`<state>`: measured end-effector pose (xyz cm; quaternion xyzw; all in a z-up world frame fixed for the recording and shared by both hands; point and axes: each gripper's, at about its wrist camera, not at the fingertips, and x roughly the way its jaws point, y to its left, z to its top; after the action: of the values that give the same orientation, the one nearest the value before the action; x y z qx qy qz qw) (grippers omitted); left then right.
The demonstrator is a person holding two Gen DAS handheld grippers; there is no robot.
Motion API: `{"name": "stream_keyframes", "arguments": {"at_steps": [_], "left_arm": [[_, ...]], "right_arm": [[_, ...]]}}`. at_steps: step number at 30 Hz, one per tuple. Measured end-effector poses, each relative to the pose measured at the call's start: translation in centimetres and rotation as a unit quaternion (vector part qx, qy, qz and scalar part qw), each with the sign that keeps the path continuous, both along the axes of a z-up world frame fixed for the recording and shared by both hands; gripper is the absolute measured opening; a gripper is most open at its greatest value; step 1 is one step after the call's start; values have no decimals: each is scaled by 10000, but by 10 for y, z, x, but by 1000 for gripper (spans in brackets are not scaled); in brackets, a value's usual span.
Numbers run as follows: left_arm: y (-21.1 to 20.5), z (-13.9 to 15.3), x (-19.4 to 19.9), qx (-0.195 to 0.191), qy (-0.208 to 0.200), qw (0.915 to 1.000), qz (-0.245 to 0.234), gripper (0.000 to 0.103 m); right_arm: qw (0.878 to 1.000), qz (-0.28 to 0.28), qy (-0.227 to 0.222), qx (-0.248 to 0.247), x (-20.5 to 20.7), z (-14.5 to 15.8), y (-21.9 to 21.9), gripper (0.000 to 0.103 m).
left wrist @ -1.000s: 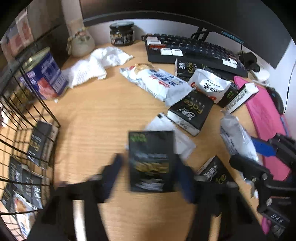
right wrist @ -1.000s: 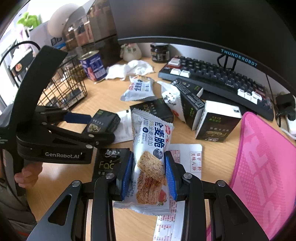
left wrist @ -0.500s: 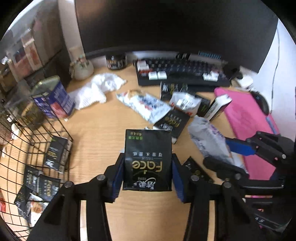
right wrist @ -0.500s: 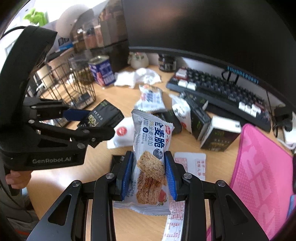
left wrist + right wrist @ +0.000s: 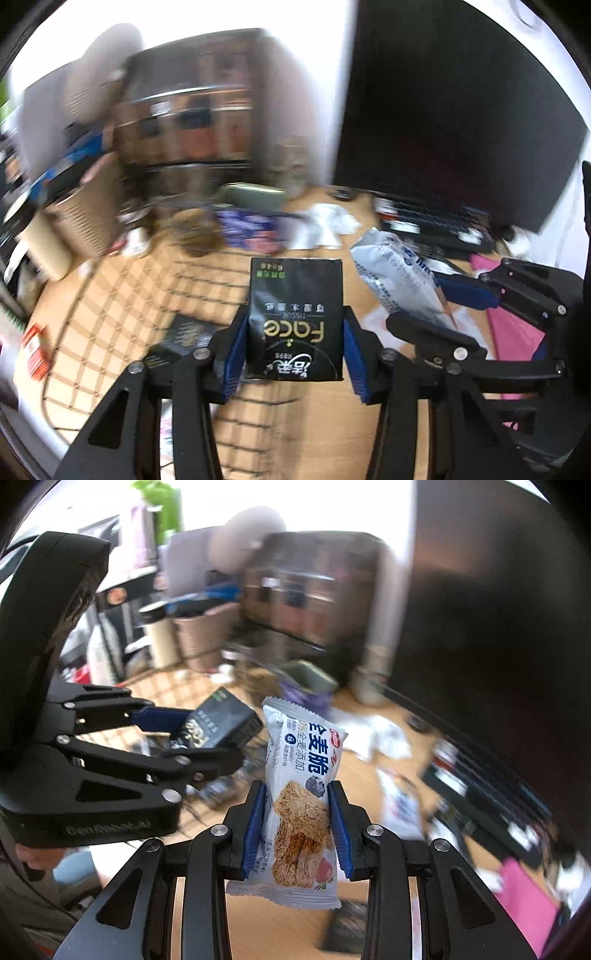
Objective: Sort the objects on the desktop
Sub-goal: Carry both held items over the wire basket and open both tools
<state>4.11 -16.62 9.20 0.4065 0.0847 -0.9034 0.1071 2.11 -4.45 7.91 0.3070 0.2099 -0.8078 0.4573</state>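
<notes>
- Jaws on both grippers are clamped on stuff right now, neither one is empty.
- Left gripper has its blue pads squeezing the sides of a black tissue pack, gold "Face" lettering reads upside down from the left wrist cam. Pack is up off the desk, held upright between the fingers.
- Right gripper is pinched on a pale blue snack packet with wheat biscuits printed on the front. It stands upright, top sticking out well past the fingertips, bottom seal hanging below them.
- From the right wrist cam you can see the left gripper off to the left with the tissue pack in it, just beside the snack packet but not touching as far as I can tell.
- Under the left gripper there's a black wire basket with a few dark packs lying in it.
- Wooden desk below, white crumpled cloth further back, keyboard and pink mat to the right.
- Background is really motion-blurred, so I can't make out much else.
</notes>
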Motion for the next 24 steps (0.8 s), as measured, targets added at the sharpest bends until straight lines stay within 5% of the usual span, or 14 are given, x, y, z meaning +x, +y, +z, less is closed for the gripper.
{"name": "stream_keyframes", "arguments": {"at_steps": [11, 15, 24], "left_arm": [[-85, -24, 37, 157, -224, 9940, 1058, 53], [-95, -28, 46, 229, -142, 9925, 1191, 70], [-97, -28, 51, 368, -120, 9928, 1134, 72]], "right_arm": [[9953, 918, -288, 78, 25, -15, -113, 34], [9961, 854, -215, 83, 23, -23, -119, 45], [9956, 865, -364, -27, 20, -18, -111, 52]]}}
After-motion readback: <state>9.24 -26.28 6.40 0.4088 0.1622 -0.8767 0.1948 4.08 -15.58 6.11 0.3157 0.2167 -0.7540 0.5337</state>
